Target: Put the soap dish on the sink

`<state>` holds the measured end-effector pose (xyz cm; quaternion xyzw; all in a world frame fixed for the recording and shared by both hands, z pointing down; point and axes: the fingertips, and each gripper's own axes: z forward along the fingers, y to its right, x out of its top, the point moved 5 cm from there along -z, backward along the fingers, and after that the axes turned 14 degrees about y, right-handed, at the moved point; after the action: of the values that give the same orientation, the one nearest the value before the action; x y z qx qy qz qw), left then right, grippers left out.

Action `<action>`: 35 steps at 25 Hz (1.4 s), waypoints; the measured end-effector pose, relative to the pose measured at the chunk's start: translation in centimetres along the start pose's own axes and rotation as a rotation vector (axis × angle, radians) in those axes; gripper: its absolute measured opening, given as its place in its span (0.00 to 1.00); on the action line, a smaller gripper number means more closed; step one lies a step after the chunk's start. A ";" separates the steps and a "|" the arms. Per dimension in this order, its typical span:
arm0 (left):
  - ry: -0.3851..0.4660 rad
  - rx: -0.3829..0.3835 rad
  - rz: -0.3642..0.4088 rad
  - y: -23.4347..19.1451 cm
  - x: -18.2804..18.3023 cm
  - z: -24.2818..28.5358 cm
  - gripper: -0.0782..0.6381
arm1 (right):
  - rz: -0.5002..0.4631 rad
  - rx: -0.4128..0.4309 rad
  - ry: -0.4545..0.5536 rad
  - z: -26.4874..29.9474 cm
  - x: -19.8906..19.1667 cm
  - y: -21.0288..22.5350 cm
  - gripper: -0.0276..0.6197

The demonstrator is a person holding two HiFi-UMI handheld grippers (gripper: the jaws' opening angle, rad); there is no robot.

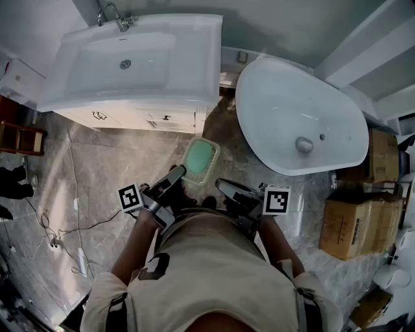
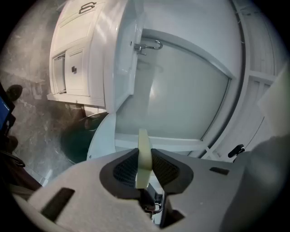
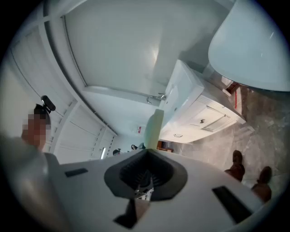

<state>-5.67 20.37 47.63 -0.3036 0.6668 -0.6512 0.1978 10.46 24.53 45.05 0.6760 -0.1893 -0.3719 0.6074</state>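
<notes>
Bathroom, seen steeply from above. Item: soap dish point(image 1: 214, 154), pale yellow-green, rectangular with rounded corners, carrying a green bar of soap point(image 1: 198, 157). It is held in the air over the grey marbled floor point(image 1: 97, 168), in front of the white cabinet point(image 1: 130, 118) and near the bathtub point(image 1: 285, 110), well short of the sink point(image 1: 194, 58). Left hand-held gripper point(image 2: 145, 154): opened only narrowly, its dark ribbed pads pressed on either side of the dish's thin rim, which stands edge-on between them. Right hand-held gripper point(image 3: 147, 154): jaws drawn together. The dish's edge rises just beyond their tips, and whether they nip it cannot be told. Both grippers point roughly level toward the cabinet. Sink: white, rectangular, basin bare, with a metal tap point(image 1: 117, 19) at its far rim, set on the cabinet. Bathtub: white, oval, to the right of the sink. Cardboard boxes point(image 1: 353, 224): stacked on the floor at the far right.
</notes>
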 end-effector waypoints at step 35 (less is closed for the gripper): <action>0.035 -0.021 0.064 2.8 5.8 -13.1 0.23 | 0.006 -0.087 -0.058 6.5 -11.7 -2.4 0.06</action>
<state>-18.98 26.23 46.63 -0.2724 0.6864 -0.6428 0.2036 -2.42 28.87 46.07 0.6372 -0.1925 -0.3973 0.6317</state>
